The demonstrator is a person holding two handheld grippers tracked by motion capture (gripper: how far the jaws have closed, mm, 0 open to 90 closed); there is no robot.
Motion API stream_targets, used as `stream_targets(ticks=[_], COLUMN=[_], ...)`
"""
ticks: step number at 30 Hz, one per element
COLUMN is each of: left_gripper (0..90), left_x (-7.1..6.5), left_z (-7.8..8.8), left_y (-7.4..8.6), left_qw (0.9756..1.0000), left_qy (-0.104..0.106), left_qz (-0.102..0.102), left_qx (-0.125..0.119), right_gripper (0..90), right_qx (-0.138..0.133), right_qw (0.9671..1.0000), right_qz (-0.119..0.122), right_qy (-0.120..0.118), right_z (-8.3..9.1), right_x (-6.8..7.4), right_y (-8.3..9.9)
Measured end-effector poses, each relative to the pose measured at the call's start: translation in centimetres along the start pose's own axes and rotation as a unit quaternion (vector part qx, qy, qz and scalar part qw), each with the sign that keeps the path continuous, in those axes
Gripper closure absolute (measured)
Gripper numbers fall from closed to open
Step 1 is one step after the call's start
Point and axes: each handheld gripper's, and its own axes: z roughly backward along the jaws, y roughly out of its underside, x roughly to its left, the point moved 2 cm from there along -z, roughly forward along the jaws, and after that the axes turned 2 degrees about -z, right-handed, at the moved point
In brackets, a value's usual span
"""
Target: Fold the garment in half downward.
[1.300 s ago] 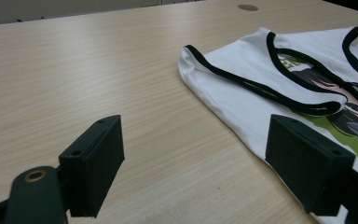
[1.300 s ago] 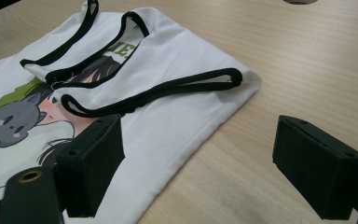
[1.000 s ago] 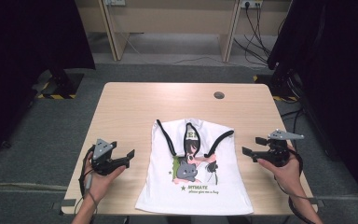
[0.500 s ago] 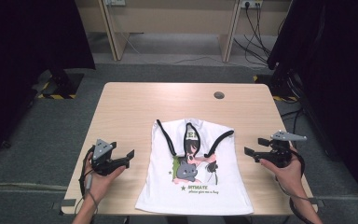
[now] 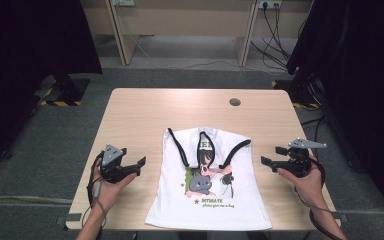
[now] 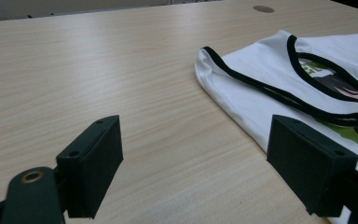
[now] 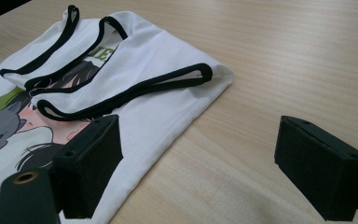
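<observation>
A white sleeveless top (image 5: 210, 175) with black trim and a cartoon print lies flat in the middle of the wooden table (image 5: 180, 110), neck towards the far side. To its left my left gripper (image 5: 137, 167) rests open and points at the top's left edge, a short way off. In the left gripper view the open jaws (image 6: 196, 158) frame bare wood, with the top (image 6: 270, 79) to their right. My right gripper (image 5: 271, 156) is open at the top's right side. In the right gripper view its jaws (image 7: 200, 163) straddle the top's edge (image 7: 168, 116), nothing between them.
A small round grommet (image 5: 235, 102) sits in the table near its far edge. Bare wood runs behind and beside the top. Dark curtains flank the table, and cables lie on the floor (image 5: 280, 30) beyond it.
</observation>
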Motion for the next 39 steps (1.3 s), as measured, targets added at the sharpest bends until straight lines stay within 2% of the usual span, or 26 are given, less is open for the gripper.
stream_targets(ticks=[11,18,23,26,31,35,39], left_gripper=[17.9,19.8,22.8,24.9,30.0,33.5,35.0], left_x=[-0.2,-0.7,-0.6,-0.6,-0.6,-0.5,-1.0], left_z=[-2.9,-6.4,-9.1,-10.7,-13.4,-15.0,-16.4], left_y=[-2.7,-5.8,-7.3,-7.8,-8.3,-8.5,-8.6], left_qw=[0.9999,0.9993,0.9986,0.9981,0.9964,0.9955,0.9941], left_qy=[0.007,0.016,0.017,0.018,0.015,0.017,0.02], left_qz=[-0.002,-0.016,-0.013,-0.012,-0.019,-0.012,-0.022], left_qx=[0.008,0.029,0.049,0.058,0.081,0.092,0.105], right_gripper=[15.4,19.0,25.6,30.3,35.3,38.0,39.5], right_qx=[0.011,0.02,0.026,0.036,0.068,0.08,0.091], right_qw=[0.9999,0.9997,0.9996,0.9992,0.9972,0.9963,0.9955], right_qz=[-0.005,-0.004,-0.004,0.006,0.019,0.012,0.006], right_qy=[0.007,0.009,0.013,0.016,0.026,0.03,0.027], right_z=[-0.1,-1.0,-2.5,-3.8,-6.7,-8.6,-9.9], right_x=[-1.0,-1.6,-1.9,-1.8,-1.7,-2.1,-2.2], right_y=[-0.4,-1.6,-3.4,-4.8,-6.5,-7.3,-7.4])
